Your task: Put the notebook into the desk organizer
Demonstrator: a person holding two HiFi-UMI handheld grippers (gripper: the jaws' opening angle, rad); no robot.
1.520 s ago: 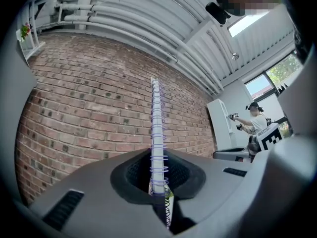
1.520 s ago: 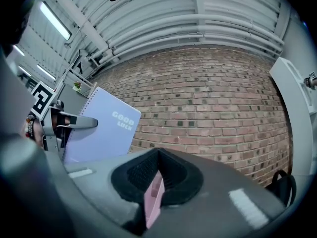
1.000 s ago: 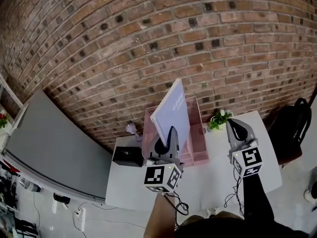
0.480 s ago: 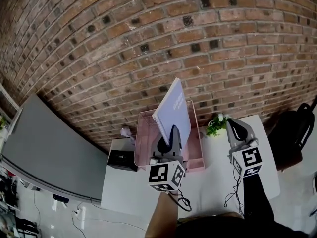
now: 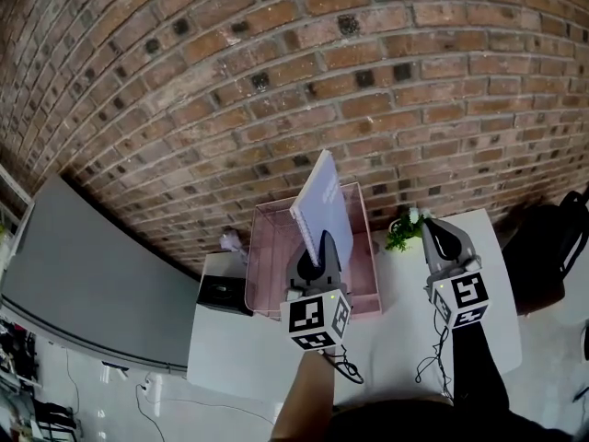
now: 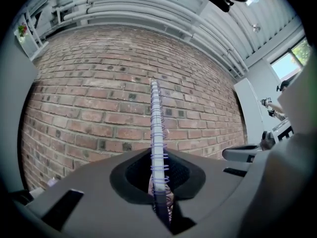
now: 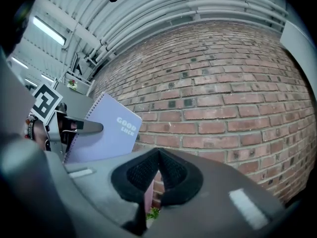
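Head view has the notebook (image 5: 324, 205) up in the air, gripped at its lower end by the left gripper (image 5: 319, 245) and standing nearly upright in front of the brick wall (image 5: 276, 81). It's over the pink organizer (image 5: 265, 256), which sits at the back of the white bench (image 5: 396, 339). Looking along that gripper (image 6: 159, 195), its jaws are narrow and pinched on the wire-bound edge of the notebook (image 6: 157, 133), so the coil runs straight up between them.

Over the last second the notebook has turned a bit more edge-on, so less of its lilac cover shows from above. The left gripper has come slightly right and forward over the open tray. To me that means it's being lined up with the organizer, not yet lowered in. I can't tell how far above the tray its bottom edge sits, because the gripper covers it.

The right gripper (image 5: 434, 233) has stayed where it was, off to the side near the small plant (image 5: 401, 230). Its jaws (image 7: 153, 177) are together with nothing between them. From there the notebook's cover (image 7: 106, 133) shows off to the left. A black box (image 5: 221, 295) sits left of the organizer, clear of the way.
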